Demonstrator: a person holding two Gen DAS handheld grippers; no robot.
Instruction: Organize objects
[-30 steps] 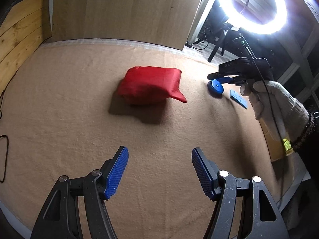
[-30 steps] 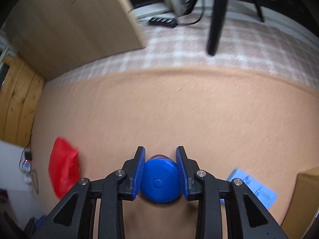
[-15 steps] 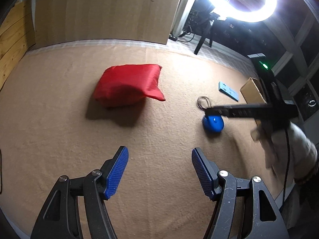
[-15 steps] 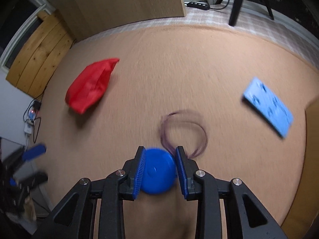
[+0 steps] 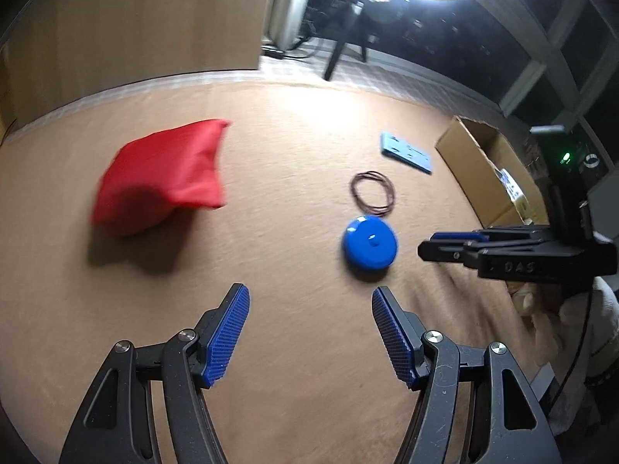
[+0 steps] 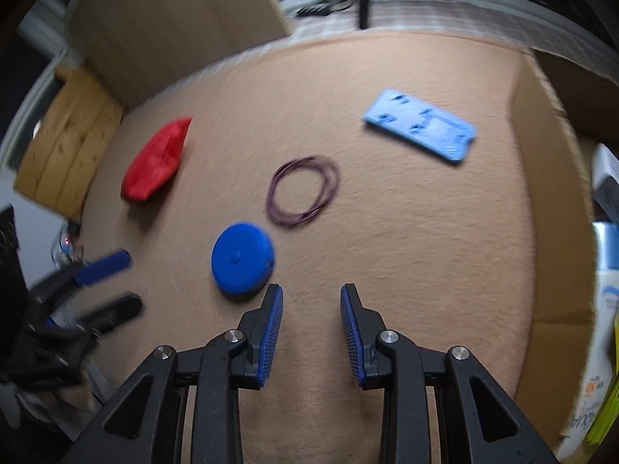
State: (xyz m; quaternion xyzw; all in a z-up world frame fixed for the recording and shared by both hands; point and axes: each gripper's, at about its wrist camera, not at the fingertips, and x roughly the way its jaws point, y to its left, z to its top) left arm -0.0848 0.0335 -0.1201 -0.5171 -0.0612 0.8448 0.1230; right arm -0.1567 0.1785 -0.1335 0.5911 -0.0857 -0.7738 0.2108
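Black grippers (image 5: 310, 332) (blue ribbed pads (image 5: 228, 332)), white knit glove (image 5: 576, 309).

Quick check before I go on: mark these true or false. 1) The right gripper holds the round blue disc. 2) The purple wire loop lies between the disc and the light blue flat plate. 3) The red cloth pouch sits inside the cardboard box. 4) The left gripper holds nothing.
1) False: the right gripper is empty; the round blue disc lies on the tan mat beside it.
2) True: purple wire loop, light blue flat plate.
3) False: the red cloth pouch lies on the mat, far from the cardboard box.
4) True: the left gripper is open and empty.
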